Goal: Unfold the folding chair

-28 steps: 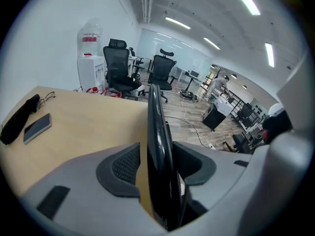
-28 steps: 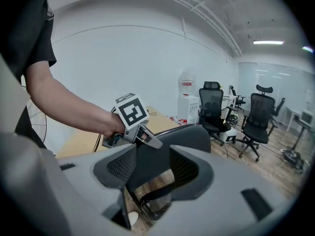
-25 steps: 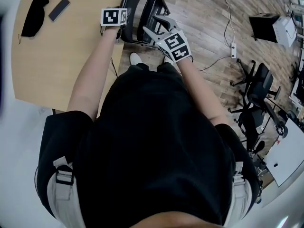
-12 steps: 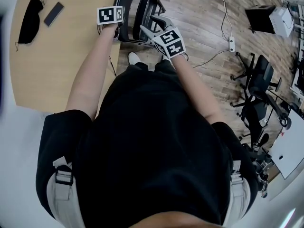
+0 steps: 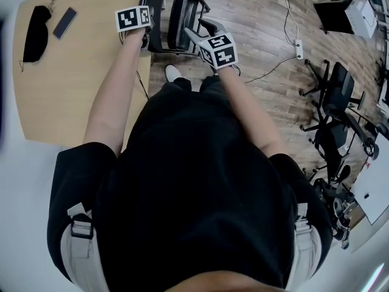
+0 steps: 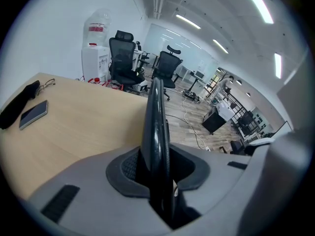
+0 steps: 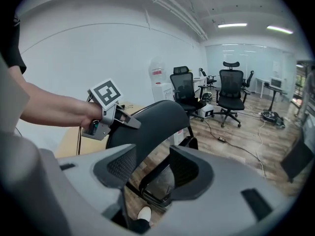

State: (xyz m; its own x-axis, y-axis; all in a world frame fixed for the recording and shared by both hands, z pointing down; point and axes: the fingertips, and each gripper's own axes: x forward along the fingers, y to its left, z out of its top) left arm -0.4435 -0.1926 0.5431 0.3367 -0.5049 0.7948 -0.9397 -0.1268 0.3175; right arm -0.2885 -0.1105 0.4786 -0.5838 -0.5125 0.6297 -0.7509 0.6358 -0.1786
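The black folding chair stands folded on the wood floor beside the table. My left gripper is at its backrest. In the left gripper view the backrest's thin black edge runs up between the jaws of the left gripper. These jaws have just been closing and now press on that edge. My right gripper hovers at the chair's other side, open. In the right gripper view its pads stand wide apart before the curved backrest, with nothing gripped. The left gripper shows there on the backrest.
A light wooden table at left carries a phone and a black pouch. Black office chairs stand at right, with a power strip and cable on the floor. My shoe is under the chair.
The right gripper has moved closer to the chair and rolled. The left hand has stayed at the backrest edge.
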